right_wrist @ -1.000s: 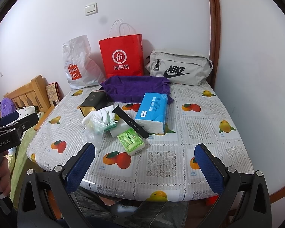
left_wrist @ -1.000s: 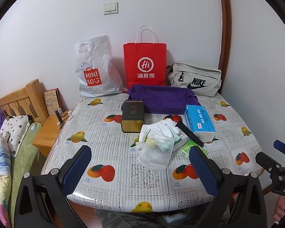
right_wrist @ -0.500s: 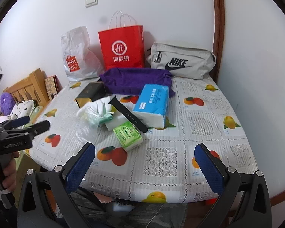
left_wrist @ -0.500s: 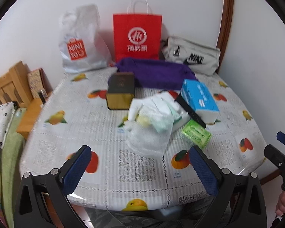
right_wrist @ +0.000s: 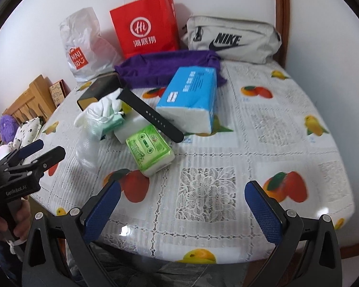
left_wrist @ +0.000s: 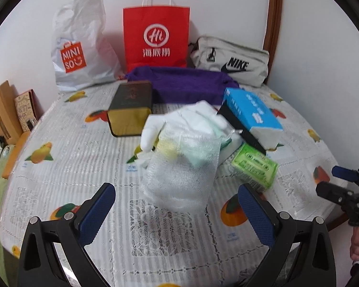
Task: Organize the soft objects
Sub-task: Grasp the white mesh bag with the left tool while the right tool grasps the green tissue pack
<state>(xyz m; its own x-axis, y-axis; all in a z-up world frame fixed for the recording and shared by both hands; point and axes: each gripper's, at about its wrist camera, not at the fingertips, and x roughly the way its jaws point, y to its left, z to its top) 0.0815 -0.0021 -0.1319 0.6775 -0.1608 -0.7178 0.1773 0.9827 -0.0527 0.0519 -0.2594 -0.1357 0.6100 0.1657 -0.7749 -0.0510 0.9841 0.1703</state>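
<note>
Soft stuff sits mid-table in a heap: a mesh pouch (left_wrist: 182, 179) lies nearest us w/ white gloves (left_wrist: 191, 119) just behind, partly on it, a green tissue pack (left_wrist: 253, 165) to its right, a blue tissue pack (left_wrist: 251, 114) beyond, and a black strap (right_wrist: 153, 117) propped across the pile. A purple cloth (left_wrist: 184, 83) lies further back, in front of the red paper bag (left_wrist: 155, 38), w/ the white plastic bag (left_wrist: 81, 47) and grey waist bag (left_wrist: 229, 59) either side. Vs a sec ago our left gripper (left_wrist: 179, 210) has moved in; the pouch now looms larger, roughly centred ahead of its wide-open jaws, not touched yet. Our right gripper (right_wrist: 182, 208) has closed in too, also open, empty, nearest the green pack. We judge the pouch is first pick, w/ nothing sorted so far.
</note>
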